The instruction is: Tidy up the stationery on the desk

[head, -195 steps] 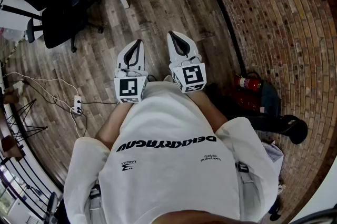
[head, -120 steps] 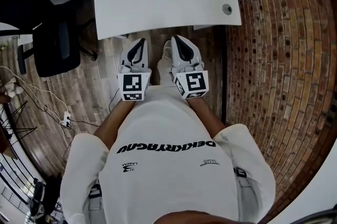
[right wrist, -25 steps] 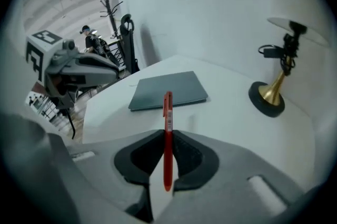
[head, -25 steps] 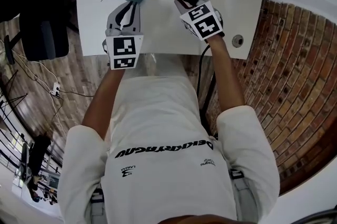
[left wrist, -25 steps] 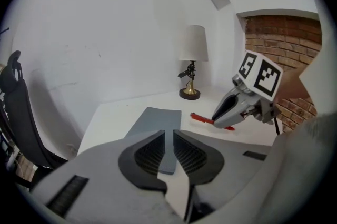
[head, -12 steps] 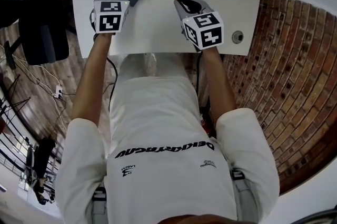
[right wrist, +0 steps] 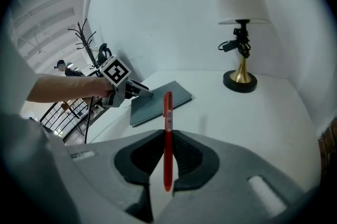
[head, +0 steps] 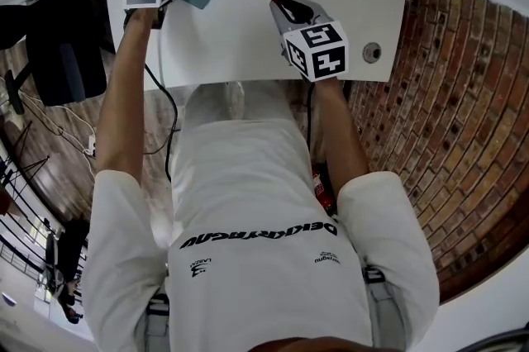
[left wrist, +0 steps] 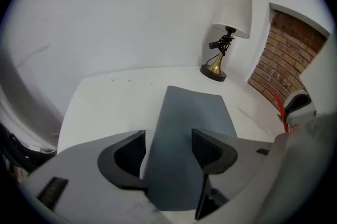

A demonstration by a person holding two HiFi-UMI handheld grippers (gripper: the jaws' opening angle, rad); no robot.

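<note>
Red pen [right wrist: 168, 112] sits clamped upright in the right gripper's [right wrist: 167, 144] closed jaws, above the white desk [left wrist: 105, 107]. The left gripper [left wrist: 168, 146], jaws just opened wide, straddles the grey notebook's [left wrist: 189, 112] near edge, apparently without pinching it.

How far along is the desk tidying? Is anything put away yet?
Nothing looks put away yet. In hand: the right hand-held gripper is shut on the red pen. The left hand-held gripper has just been opening its jaws, which straddle an edge of the grey notebook on the desk without pressing on it. Left: grip the notebook and set both somewhere tidy; where is not shown.
</note>
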